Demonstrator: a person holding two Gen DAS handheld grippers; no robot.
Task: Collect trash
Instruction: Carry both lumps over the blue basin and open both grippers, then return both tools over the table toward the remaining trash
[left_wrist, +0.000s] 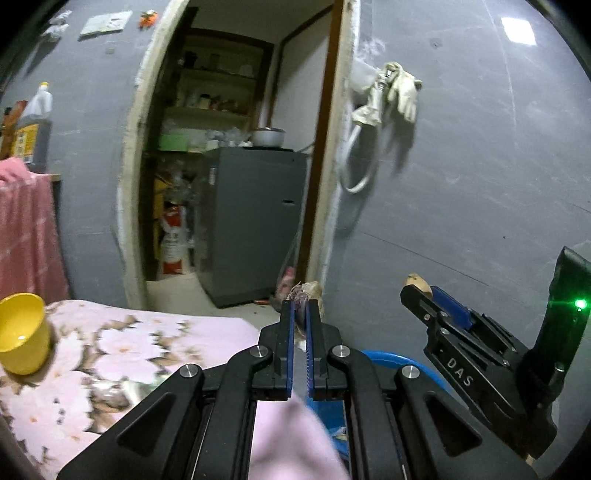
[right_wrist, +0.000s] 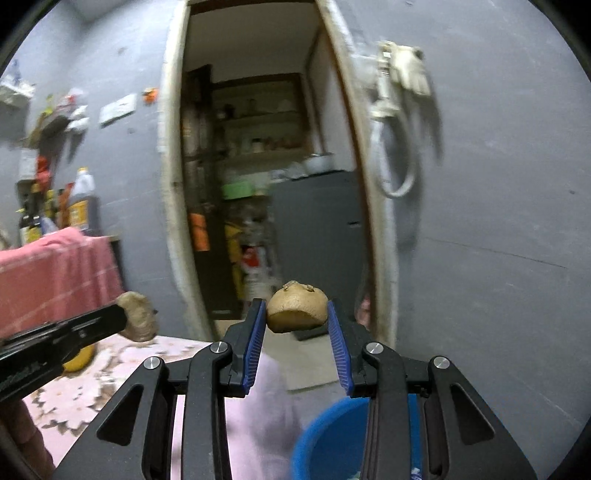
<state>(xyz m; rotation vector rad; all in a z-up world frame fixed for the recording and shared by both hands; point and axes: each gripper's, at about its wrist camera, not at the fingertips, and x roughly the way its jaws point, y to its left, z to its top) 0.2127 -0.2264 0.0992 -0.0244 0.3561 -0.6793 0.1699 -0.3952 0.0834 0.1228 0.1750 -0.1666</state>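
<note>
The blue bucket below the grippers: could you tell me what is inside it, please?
Little shows: the blue bucket sits mostly behind the right gripper, which holds a potato piece. A few pale scraps show inside; the rest is covered.

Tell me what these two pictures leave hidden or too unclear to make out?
- Blue bucket: contents hidden behind the right gripper in the right wrist view, cut off by the bottom edge.
- Scrap in the left gripper: mostly hidden between the fingers in the left wrist view; blurred in the other.
- Shelf items through the doorway: too blurred to name.
</note>
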